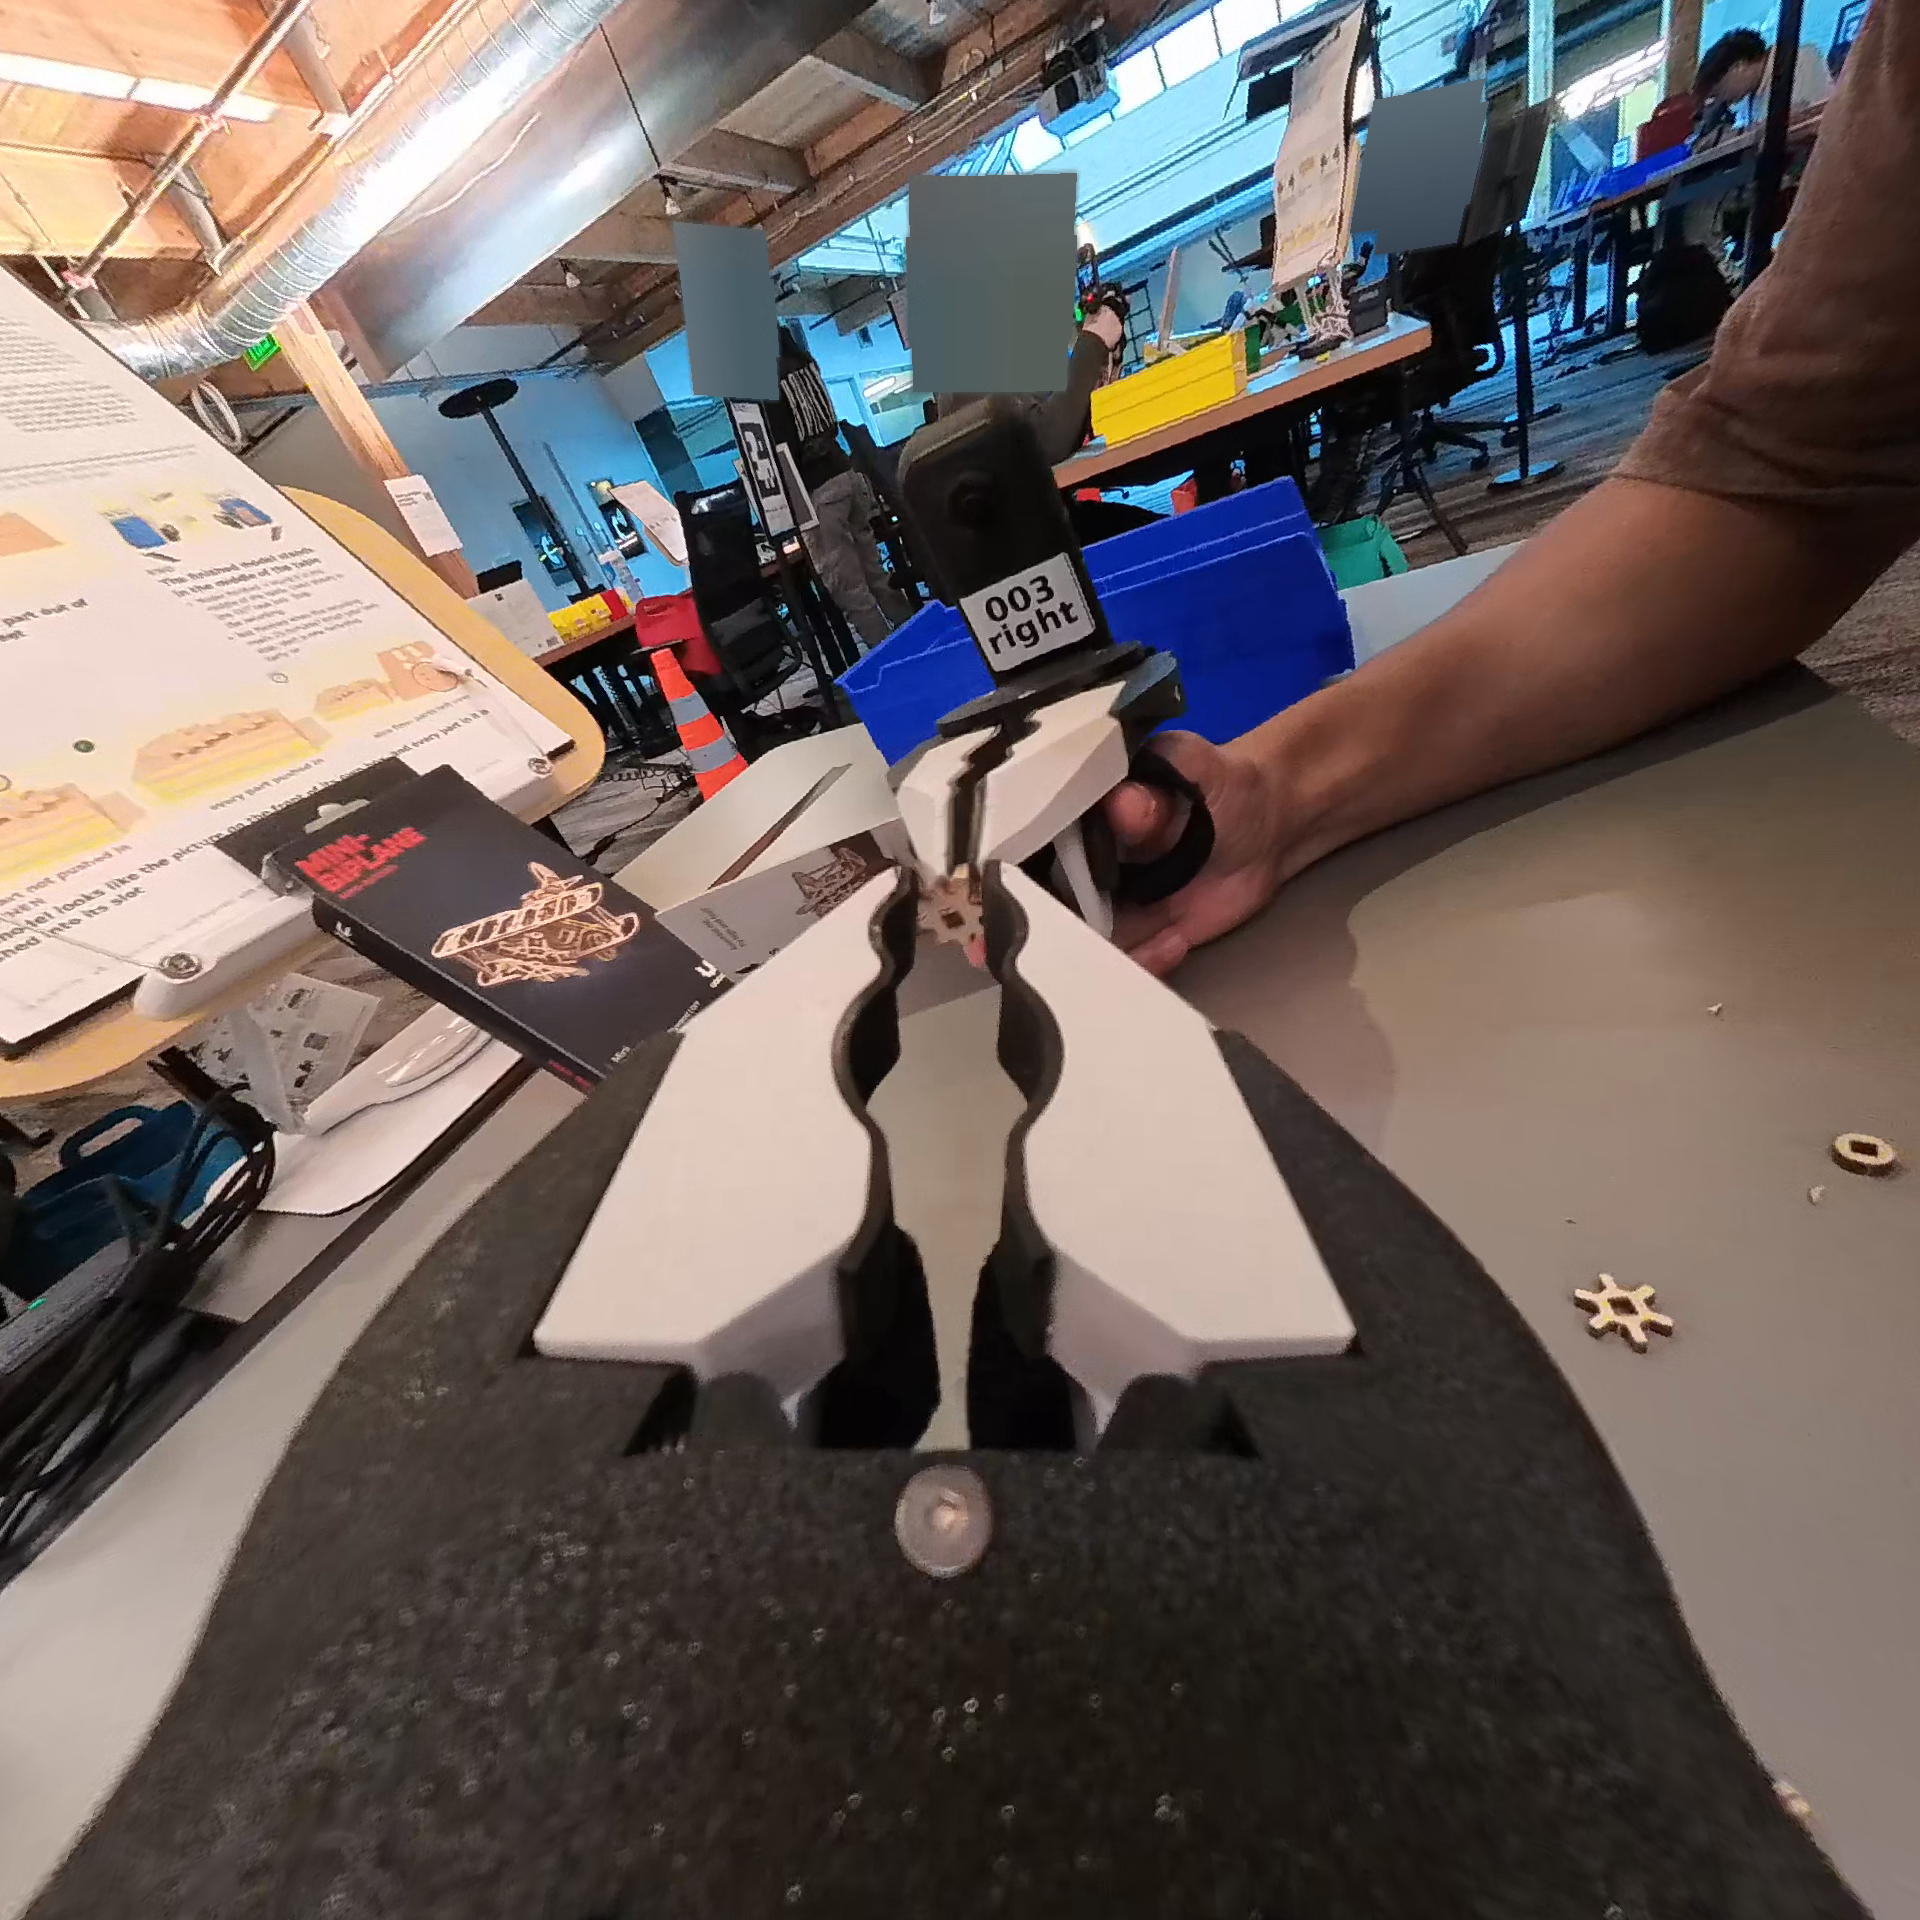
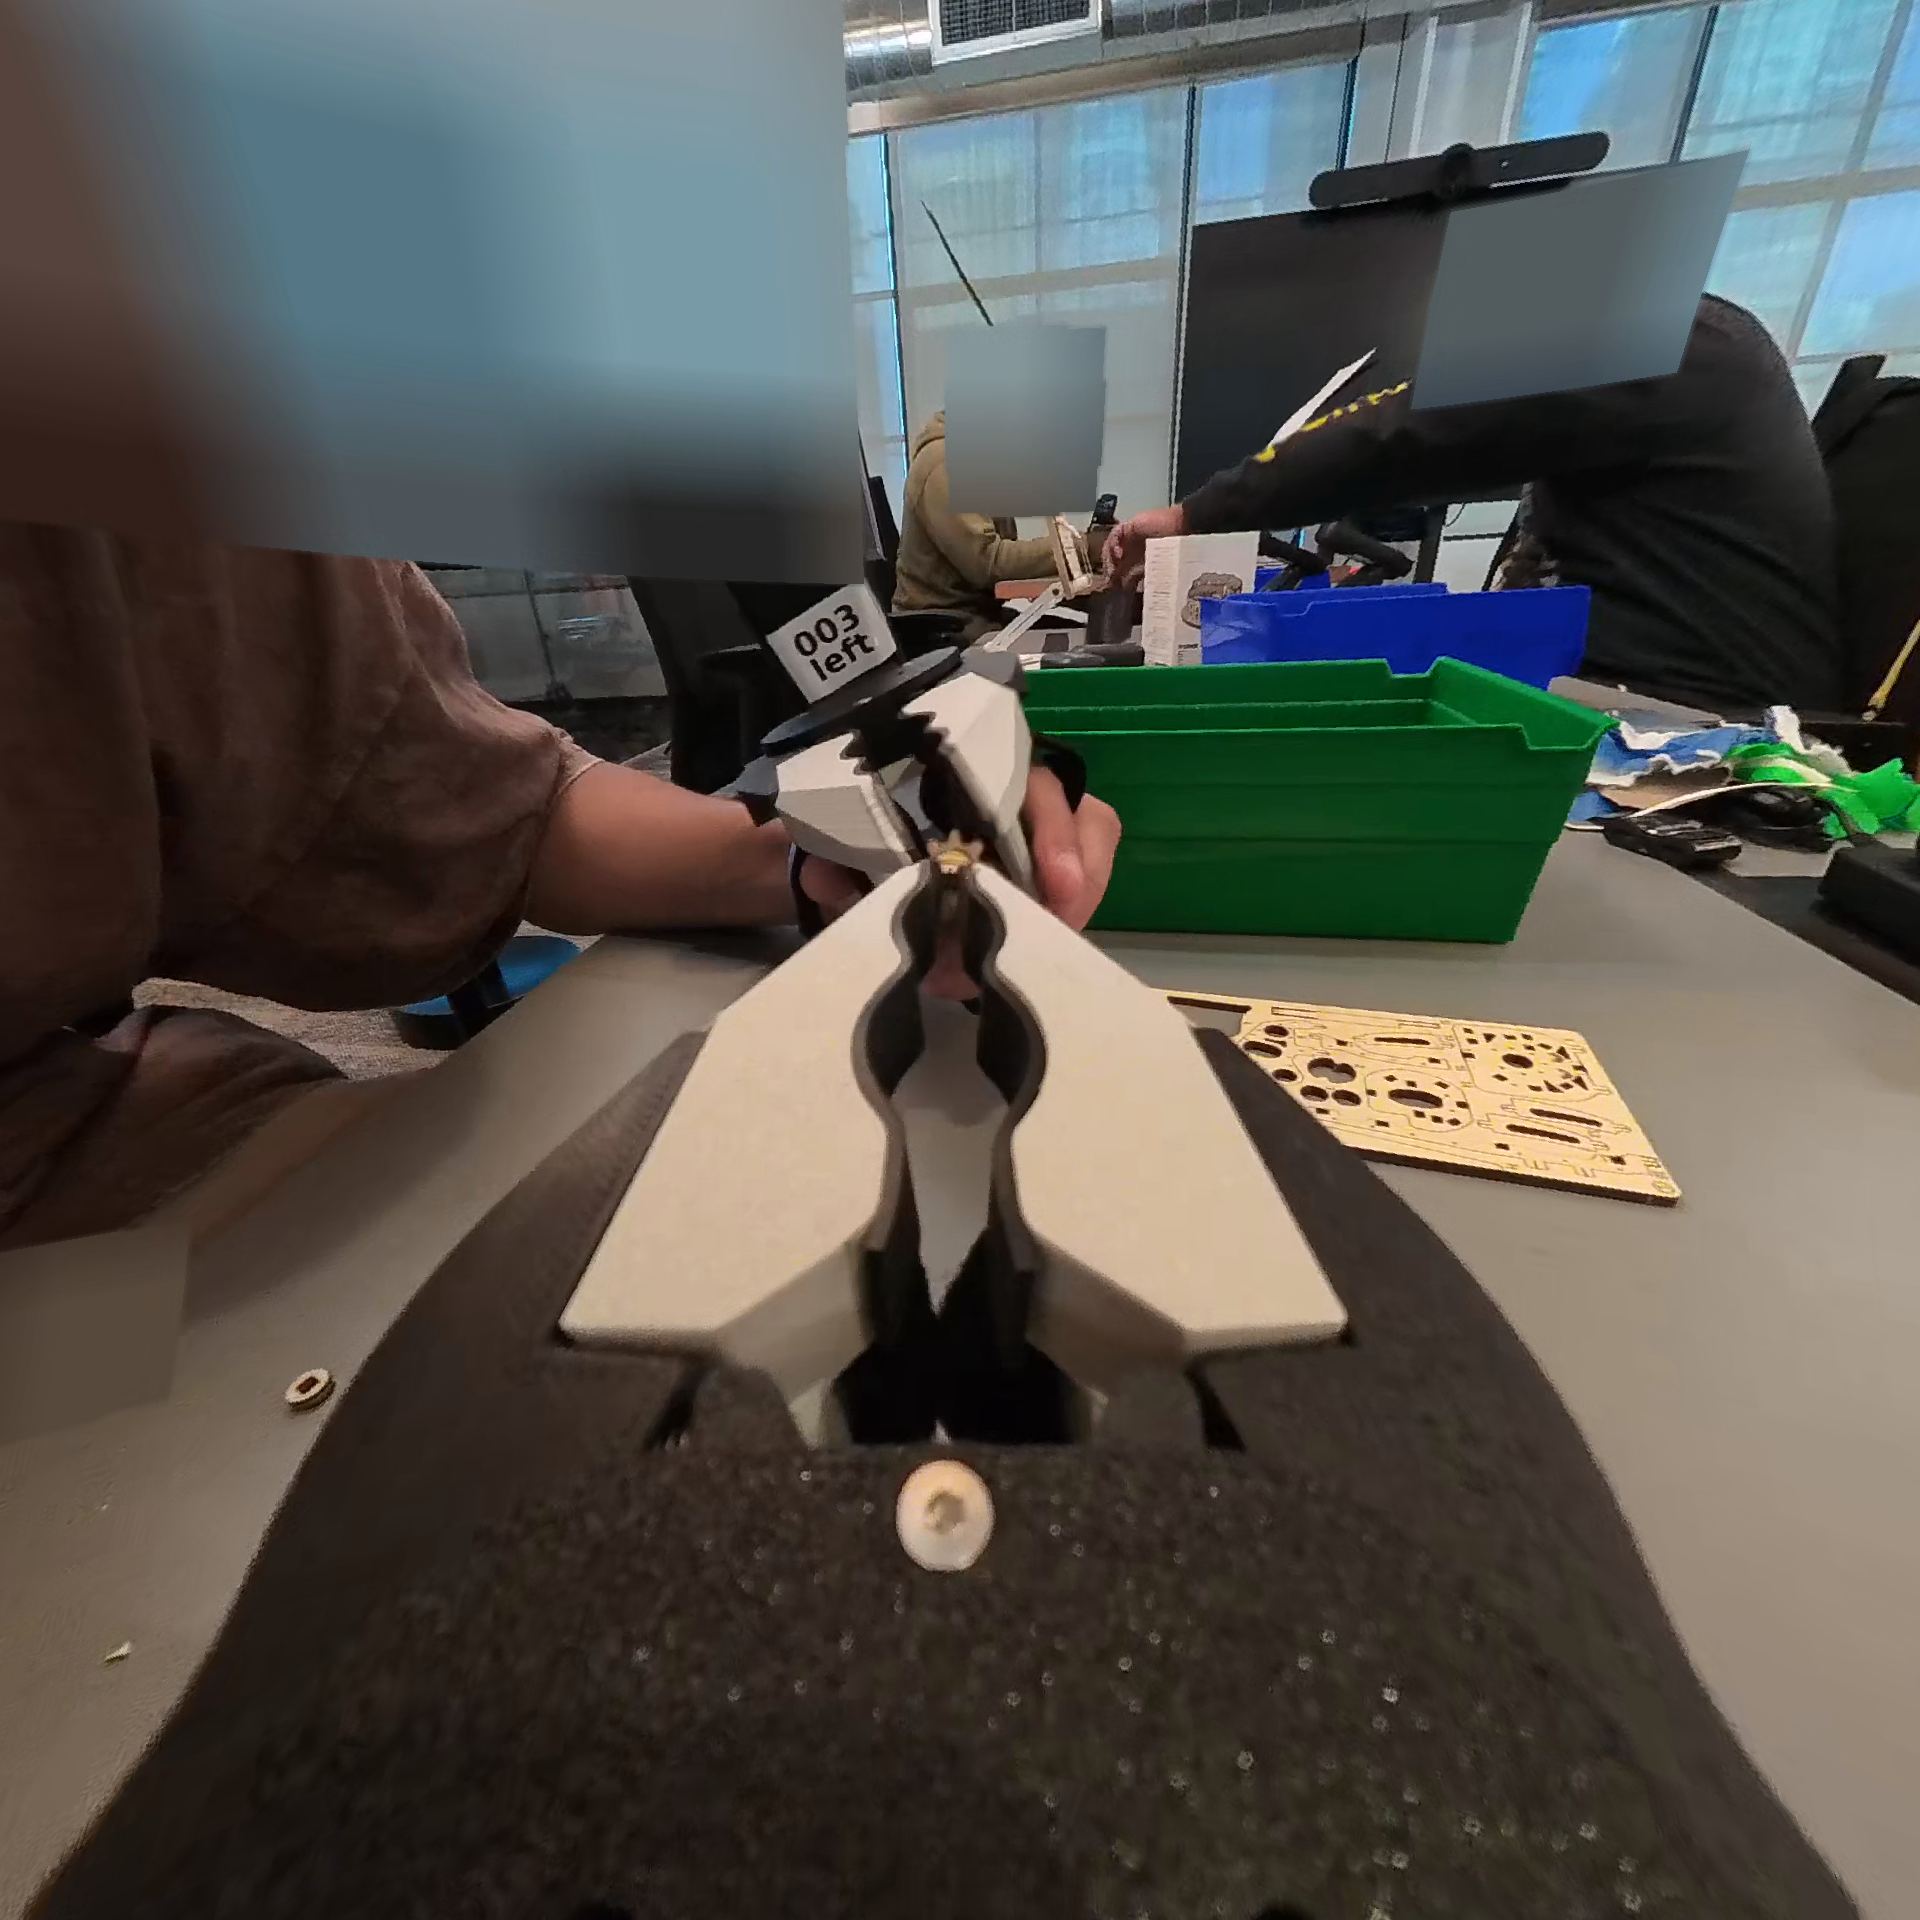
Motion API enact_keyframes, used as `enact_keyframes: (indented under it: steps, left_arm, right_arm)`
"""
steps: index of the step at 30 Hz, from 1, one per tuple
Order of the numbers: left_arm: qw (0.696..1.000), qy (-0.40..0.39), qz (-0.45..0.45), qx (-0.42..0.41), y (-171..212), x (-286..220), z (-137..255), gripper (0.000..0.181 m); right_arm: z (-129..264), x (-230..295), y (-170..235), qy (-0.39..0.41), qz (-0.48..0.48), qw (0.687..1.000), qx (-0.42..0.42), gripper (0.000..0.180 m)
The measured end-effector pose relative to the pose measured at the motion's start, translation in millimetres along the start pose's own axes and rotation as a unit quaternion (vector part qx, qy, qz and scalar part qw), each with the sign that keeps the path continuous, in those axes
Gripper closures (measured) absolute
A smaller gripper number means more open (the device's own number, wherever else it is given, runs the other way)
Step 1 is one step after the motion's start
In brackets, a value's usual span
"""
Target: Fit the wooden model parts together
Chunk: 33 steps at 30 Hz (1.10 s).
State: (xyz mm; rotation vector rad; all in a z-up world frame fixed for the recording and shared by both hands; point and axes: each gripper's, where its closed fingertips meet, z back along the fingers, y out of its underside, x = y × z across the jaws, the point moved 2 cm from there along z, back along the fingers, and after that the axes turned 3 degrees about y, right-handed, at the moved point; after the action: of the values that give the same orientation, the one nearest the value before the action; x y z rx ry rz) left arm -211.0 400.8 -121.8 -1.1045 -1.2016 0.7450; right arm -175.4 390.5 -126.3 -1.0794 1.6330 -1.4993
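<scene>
On the grey counter (image 2: 1714, 1039) the punched wooden sheet (image 2: 1455, 1101) lies at three o'clock. Left tongs (image 1: 948, 914) pinch a toothed wooden piece (image 1: 951, 920); right tongs (image 2: 951, 883) nip a second piece (image 2: 953, 857) meeting it. A spare gear (image 1: 1623, 1311) and ring (image 1: 1865, 1153) wait, so I judge assembly barely begun.
</scene>
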Motion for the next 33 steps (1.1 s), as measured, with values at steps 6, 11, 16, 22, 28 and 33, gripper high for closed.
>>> enact_keyframes:
  steps: [6, 11, 16, 22, 28, 33]
  left_arm:
    - [0.999, 0.016, 0.035, -0.009, -1, 0, 1, 0.163]
    - [0.998, 0.032, 0.050, -0.011, -1, -3, 1, 0.167]
    - [0.997, 0.043, 0.061, -0.008, 0, -5, 1, 0.168]
    - [0.997, 0.050, 0.060, 0.006, 6, -9, -2, 0.161]
    - [0.998, 0.044, 0.055, 0.001, 4, -7, -1, 0.168]
    - [0.998, 0.040, 0.051, 0.000, 3, -7, -1, 0.169]
  right_arm:
    - [-1, 3, 0, -0.007, -0.001, 1.000, 0.000, 0.179]
    - [-1, 4, 0, -0.012, -0.004, 1.000, 0.000, 0.179]
    - [-1, 4, -1, -0.013, -0.007, 1.000, -0.004, 0.179]
    - [-1, 6, -1, -0.022, -0.016, 1.000, -0.004, 0.178]
    - [-2, 6, 0, -0.028, -0.022, 0.999, -0.004, 0.178]
    - [-2, 6, 0, -0.029, -0.023, 0.999, -0.004, 0.178]
